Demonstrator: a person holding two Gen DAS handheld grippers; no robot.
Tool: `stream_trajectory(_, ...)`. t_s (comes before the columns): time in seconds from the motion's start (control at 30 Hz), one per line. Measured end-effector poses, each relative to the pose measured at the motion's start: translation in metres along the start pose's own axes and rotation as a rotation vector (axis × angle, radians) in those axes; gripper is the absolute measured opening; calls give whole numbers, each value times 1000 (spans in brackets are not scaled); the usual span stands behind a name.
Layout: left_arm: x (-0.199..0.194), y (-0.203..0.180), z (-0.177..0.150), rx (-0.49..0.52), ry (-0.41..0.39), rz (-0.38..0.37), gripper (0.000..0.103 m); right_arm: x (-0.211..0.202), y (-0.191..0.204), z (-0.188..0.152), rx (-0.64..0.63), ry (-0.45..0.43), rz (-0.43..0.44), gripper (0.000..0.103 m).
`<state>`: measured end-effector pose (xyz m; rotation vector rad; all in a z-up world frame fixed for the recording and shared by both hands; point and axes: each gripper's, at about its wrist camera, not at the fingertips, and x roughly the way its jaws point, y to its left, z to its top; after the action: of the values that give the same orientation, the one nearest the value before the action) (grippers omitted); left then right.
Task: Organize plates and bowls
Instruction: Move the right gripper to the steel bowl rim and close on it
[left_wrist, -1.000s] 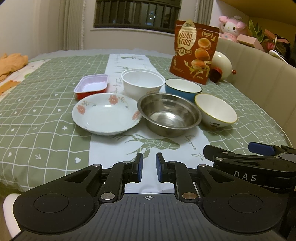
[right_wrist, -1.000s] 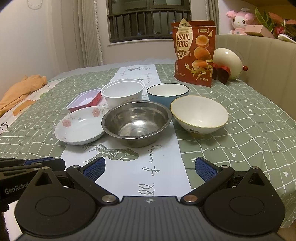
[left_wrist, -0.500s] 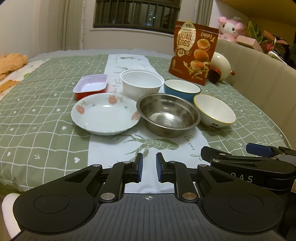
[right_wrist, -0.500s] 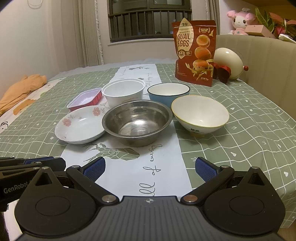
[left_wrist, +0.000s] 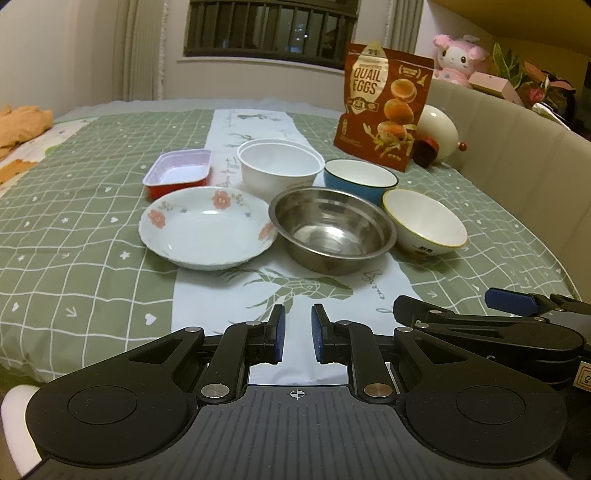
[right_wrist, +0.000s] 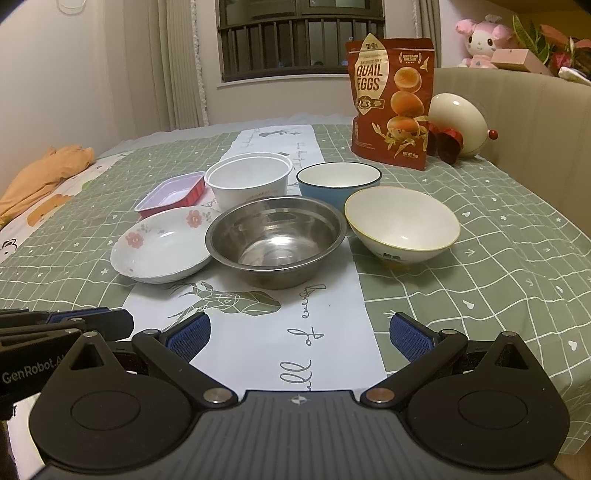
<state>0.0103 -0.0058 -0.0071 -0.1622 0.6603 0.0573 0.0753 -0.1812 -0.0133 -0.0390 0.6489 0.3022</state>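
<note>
right tool (right_wrist: 299, 338) spread, empty | steel bowl (right_wrist: 275, 240) between plate (right_wrist: 162, 245), cream bowl (right_wrist: 402, 227)

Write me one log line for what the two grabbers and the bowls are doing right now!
left gripper: shut, empty | right gripper: open, empty | steel bowl, floral plate: on table, untouched | stage: nothing stacked

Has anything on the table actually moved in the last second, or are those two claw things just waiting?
Nothing has visibly changed. The left gripper has stayed nearly shut and empty, the right gripper wide open and empty, both short of the dishes. The flowered plate, steel bowl and other bowls sit where they were.
</note>
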Motion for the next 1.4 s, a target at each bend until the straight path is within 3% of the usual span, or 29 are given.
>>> stream_trajectory(0.53,9,9,7,-33,7,-25,18,3,0,1,-1,-1,-3,103)
stream_trajectory(0.73,33,35,21,-142,52,-93,18,20,-14,12,63,-12,23,103)
stream_trajectory(0.9,71,53,31,-235,118,-128,18,53,-31,19,164,36,58,103)
stream_trajectory(0.97,93,59,38,-261,169,-185,18,69,-36,24,181,61,59,103)
stream_trajectory(1.1,129,73,58,-354,240,-377,18,92,-39,36,185,66,74,103)
stream_trajectory(1.27,143,69,88,-227,201,-325,18,124,-44,46,243,99,126,103)
stream_trajectory(1.4,154,79,112,-205,142,-252,18,140,-55,51,320,116,166,103)
